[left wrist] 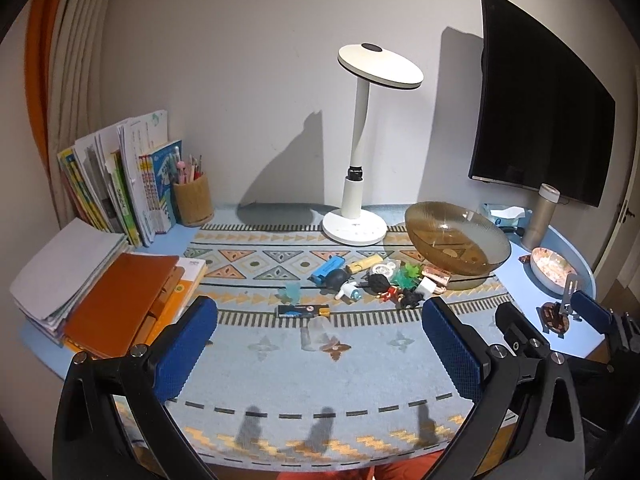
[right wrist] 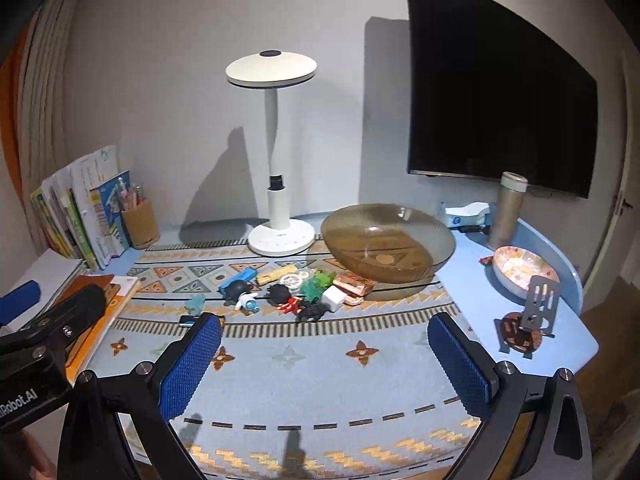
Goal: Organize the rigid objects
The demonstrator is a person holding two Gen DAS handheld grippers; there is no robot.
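- Left wrist view: looking forward and slightly down from the near table edge, facing the wall, lamp (left wrist: 362, 152) near centre.
- Right wrist view: sitting just to the right, facing likewise, lamp (right wrist: 276, 152) left of centre.
- Sharing: patterned mat (left wrist: 320, 360), bowl (right wrist: 386, 248), monitor (right wrist: 496, 92).

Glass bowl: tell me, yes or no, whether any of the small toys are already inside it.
No. The bowl shows only the mat pattern through its glass, and the toys lie on the mat in front of it.

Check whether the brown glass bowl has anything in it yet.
Empty. The mat pattern shows through the bowl in both views, and the small items all lie on the mat in front of it.
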